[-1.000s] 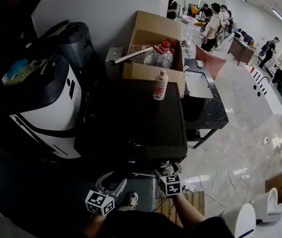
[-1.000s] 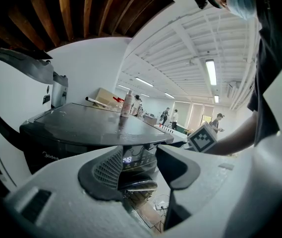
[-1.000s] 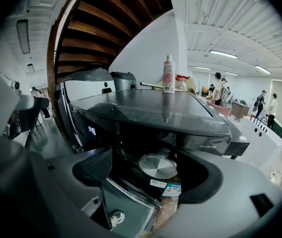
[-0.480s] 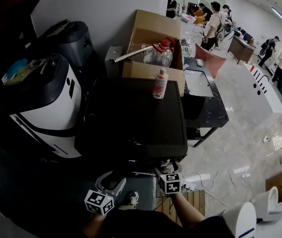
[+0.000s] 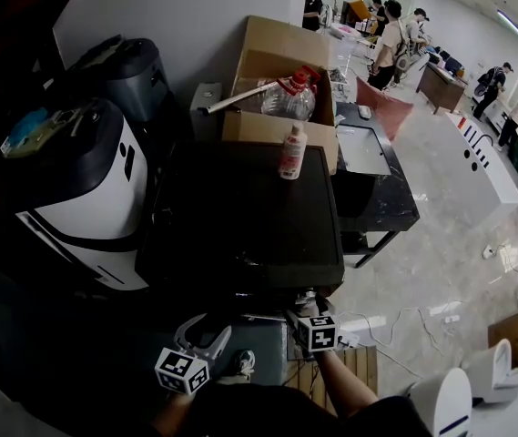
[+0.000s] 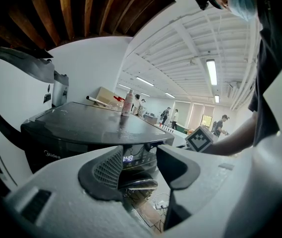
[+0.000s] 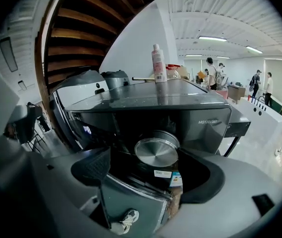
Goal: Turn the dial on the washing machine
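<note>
The black washing machine [image 5: 240,217] fills the middle of the head view. Its round silver dial [image 7: 156,150] sits on the front panel, below the lid edge. My right gripper [image 7: 150,175] is open, one jaw on each side of the dial with a gap to it on both sides. In the head view the right gripper [image 5: 309,315] is right up against the machine's front. My left gripper [image 5: 202,337] hangs lower and to the left, open and holding nothing. From the left gripper [image 6: 138,170] view the lit display [image 6: 128,158] and the dial [image 6: 140,184] appear side-on.
A pink-capped bottle [image 5: 291,151] stands on the lid's far edge, with an open cardboard box [image 5: 281,89] behind it. A white and black appliance [image 5: 86,189] stands to the left, a black table [image 5: 377,185] to the right. Below the grippers, a shoe [image 5: 242,365] lies on the floor. People stand far back.
The right gripper has shifted a little to the right at the machine's front. The left gripper has stayed where it was.
</note>
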`<action>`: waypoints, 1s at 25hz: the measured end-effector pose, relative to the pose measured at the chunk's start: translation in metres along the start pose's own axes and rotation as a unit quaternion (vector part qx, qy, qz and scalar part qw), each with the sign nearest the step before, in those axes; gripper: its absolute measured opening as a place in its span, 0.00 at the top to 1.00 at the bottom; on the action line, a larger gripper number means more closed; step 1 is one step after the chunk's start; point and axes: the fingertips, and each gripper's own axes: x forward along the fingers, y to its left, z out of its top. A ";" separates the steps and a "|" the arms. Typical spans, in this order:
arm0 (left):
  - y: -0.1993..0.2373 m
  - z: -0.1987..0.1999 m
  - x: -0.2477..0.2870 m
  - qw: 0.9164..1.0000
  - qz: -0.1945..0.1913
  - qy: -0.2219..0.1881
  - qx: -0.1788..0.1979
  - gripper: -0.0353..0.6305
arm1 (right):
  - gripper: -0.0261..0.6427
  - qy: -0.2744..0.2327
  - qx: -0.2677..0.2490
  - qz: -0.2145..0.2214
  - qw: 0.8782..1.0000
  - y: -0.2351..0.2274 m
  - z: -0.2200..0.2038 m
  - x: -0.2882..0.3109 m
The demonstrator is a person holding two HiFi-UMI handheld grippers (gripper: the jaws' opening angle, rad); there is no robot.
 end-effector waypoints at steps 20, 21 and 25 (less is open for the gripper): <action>0.004 0.000 -0.002 1.000 0.003 0.004 0.000 0.63 | 0.36 0.005 0.049 -0.001 0.999 -0.005 -0.012 -0.003; 0.003 0.001 -0.002 1.000 0.003 0.003 0.001 0.63 | 0.37 -0.001 0.051 -0.003 0.999 -0.006 -0.009 -0.008; -0.004 0.005 0.000 1.000 -0.007 -0.002 0.005 0.63 | 0.41 -0.029 0.051 -0.006 0.998 -0.007 0.003 -0.032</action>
